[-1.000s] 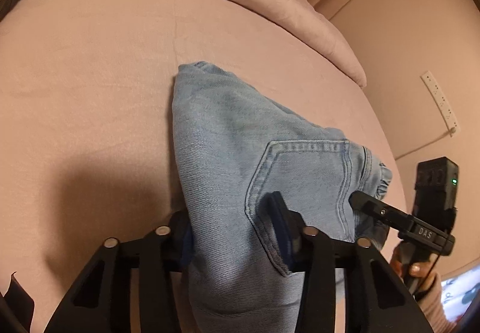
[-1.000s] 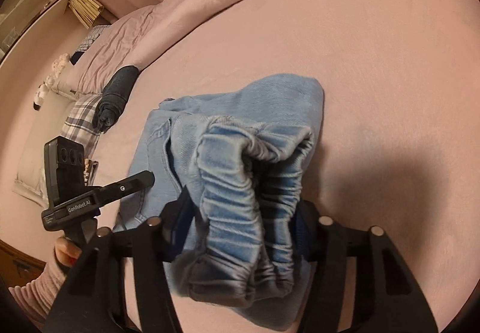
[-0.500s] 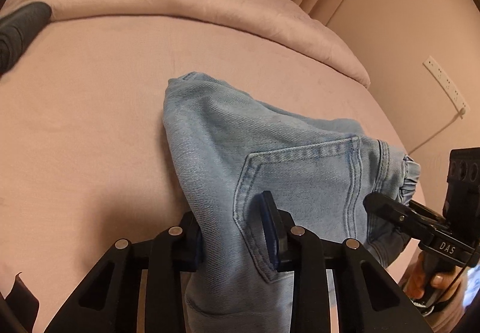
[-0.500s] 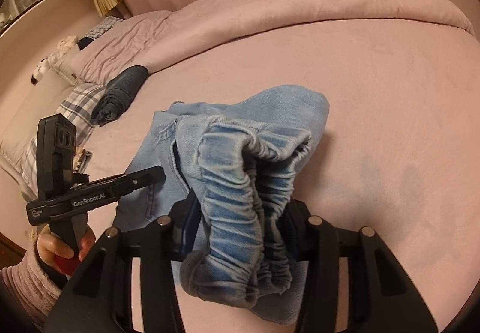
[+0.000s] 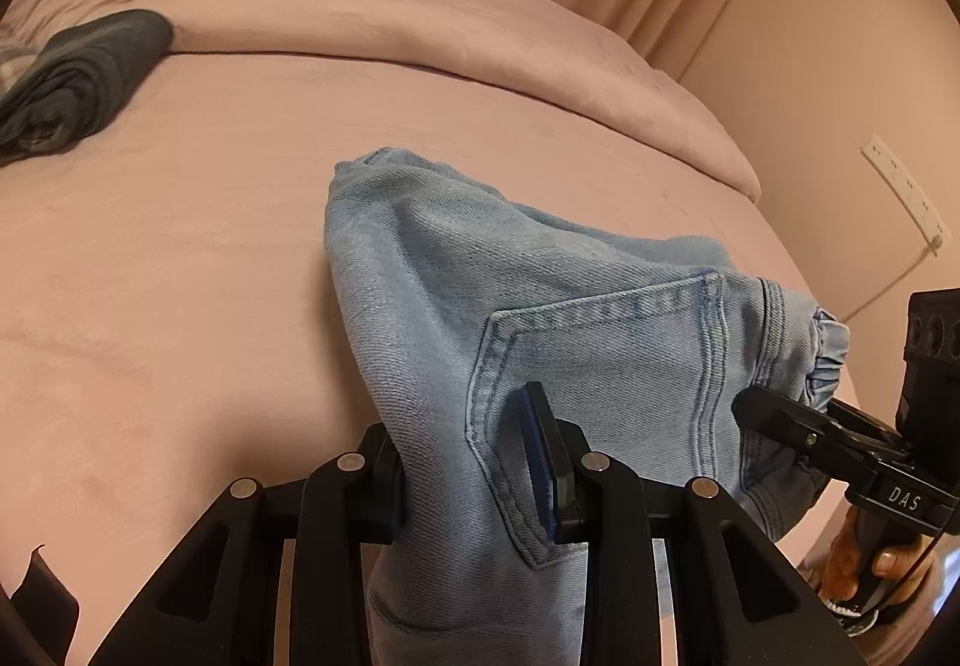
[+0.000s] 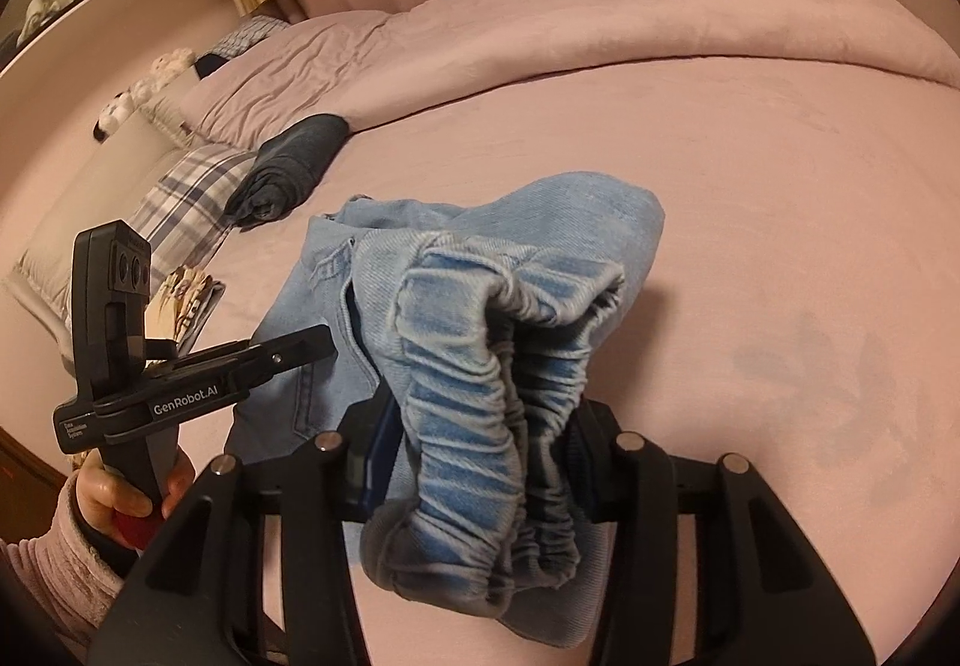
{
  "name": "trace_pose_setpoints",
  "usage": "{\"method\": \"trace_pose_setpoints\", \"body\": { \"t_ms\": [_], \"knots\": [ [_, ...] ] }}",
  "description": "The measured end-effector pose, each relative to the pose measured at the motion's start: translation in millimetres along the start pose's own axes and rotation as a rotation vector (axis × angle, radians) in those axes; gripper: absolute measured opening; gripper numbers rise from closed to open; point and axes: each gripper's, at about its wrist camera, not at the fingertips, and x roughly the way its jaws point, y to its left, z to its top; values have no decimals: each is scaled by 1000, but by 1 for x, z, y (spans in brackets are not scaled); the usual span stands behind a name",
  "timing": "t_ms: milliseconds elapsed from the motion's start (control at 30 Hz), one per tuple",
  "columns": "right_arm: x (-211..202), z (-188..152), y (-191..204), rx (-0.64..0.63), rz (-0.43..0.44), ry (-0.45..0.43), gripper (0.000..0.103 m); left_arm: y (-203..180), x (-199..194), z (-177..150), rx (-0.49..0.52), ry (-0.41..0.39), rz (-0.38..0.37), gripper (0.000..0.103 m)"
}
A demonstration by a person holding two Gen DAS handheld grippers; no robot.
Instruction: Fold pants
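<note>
I have the light-blue denim pants with the gathered elastic waistband pinched in both claws, and what matters for the next move is that the garment hangs between them and runs away from me: the near end is lifted off the pink bed, while the far folded end rests on the sheet ahead. My left claw is closed to a narrow gap on a bunched edge of denim beside the stitched back pocket; my right claw stands wider, its pads pressed on the thick ruffled waistband. The two claws sit close together, so the held edge spans crosswise between them and the long axis points forward, toward the rolled pink duvet. I judge the coming move to be carrying this held end forward over the part lying on the bed. The left wrist view shows the pocket face and the right claw at the waistband corner; the right wrist view shows the doubled waistband layers and the dark rolled garment well apart, near a plaid pillow.
</note>
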Motion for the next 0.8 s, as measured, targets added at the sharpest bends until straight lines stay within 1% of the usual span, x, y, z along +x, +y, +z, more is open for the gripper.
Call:
{"method": "trace_pose_setpoints", "body": {
  "t_ms": [233,400,600,800],
  "knots": [
    [18,10,34,-62,22,18,47,33,-22,-3,-42,-31,31,31],
    [33,18,58,-107,43,30,47,45,-21,4,-76,-54,55,31],
    [46,26,76,-154,59,39,47,66,-27,9,-109,-73,70,31],
    [56,36,88,-178,71,33,47,74,-32,20,-113,-90,81,31]
  ]
}}
